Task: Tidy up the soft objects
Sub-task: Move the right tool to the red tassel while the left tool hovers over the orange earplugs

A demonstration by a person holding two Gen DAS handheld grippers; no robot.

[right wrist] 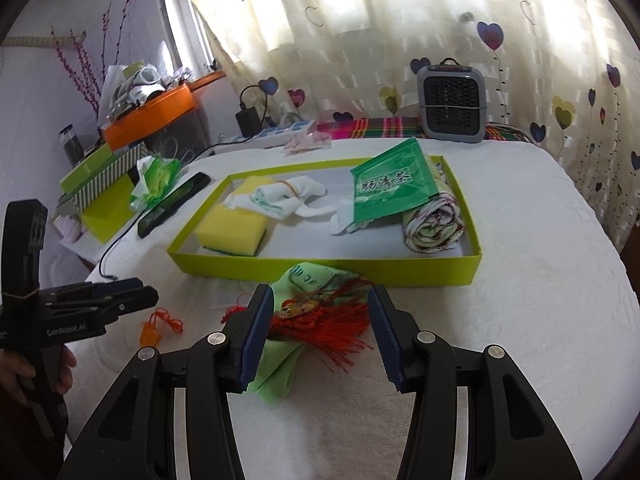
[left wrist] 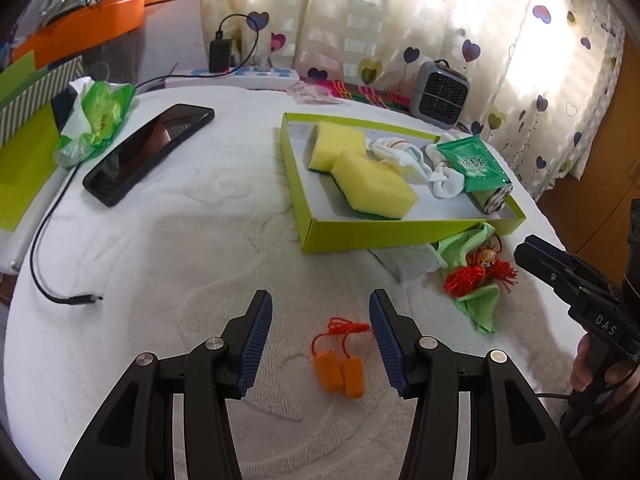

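Both your claws gape empty, left claw (left wrist: 320, 344) over earplugs (left wrist: 339, 376), right claw (right wrist: 320, 336) astride tassel (right wrist: 320, 322): closing may snag threads on cloth (right wrist: 280, 368).

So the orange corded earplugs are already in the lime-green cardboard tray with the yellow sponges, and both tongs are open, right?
Not quite. The orange corded earplugs lie on the white towel-covered table, between the open left tongs, outside the lime-green cardboard tray; the left wrist view shows it. The yellow sponges are in the tray, and the right tongs are open.
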